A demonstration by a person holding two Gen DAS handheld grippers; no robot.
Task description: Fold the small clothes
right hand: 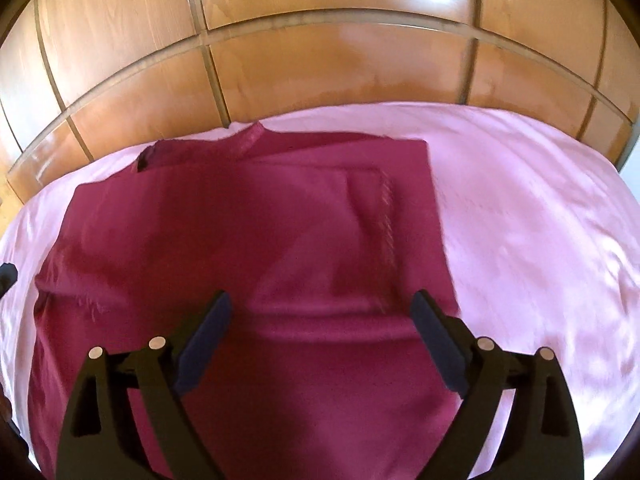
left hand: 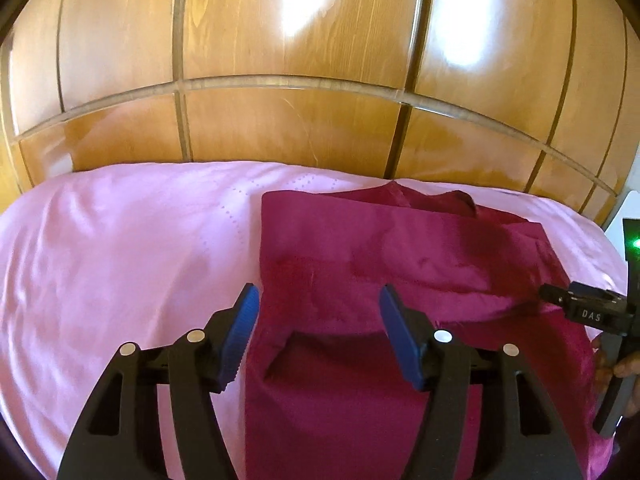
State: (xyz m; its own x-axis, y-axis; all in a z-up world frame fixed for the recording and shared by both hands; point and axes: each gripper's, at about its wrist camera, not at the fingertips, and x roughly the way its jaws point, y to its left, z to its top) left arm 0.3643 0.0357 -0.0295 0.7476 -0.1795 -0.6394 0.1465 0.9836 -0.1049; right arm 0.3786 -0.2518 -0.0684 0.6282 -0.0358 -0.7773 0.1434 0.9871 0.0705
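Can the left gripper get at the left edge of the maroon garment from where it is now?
Probably yes. The left gripper hangs open right over the maroon garment, its left pad near the cloth's left edge, nothing between the pads. The right gripper sits off to the far side, apparently clear.

You get bright, warm daylight in both views. Two white glare patches sit high above the fingers on the glossy wooden panels (left hand: pixel 304 92), and the pink sheet (left hand: pixel 120 248) shines softly. The fisheye bends the panel lines into arcs and darkens the corners. Beyond the right fingers the red cloth (right hand: pixel 248 240) looks slightly smeared; shadows stay faint.
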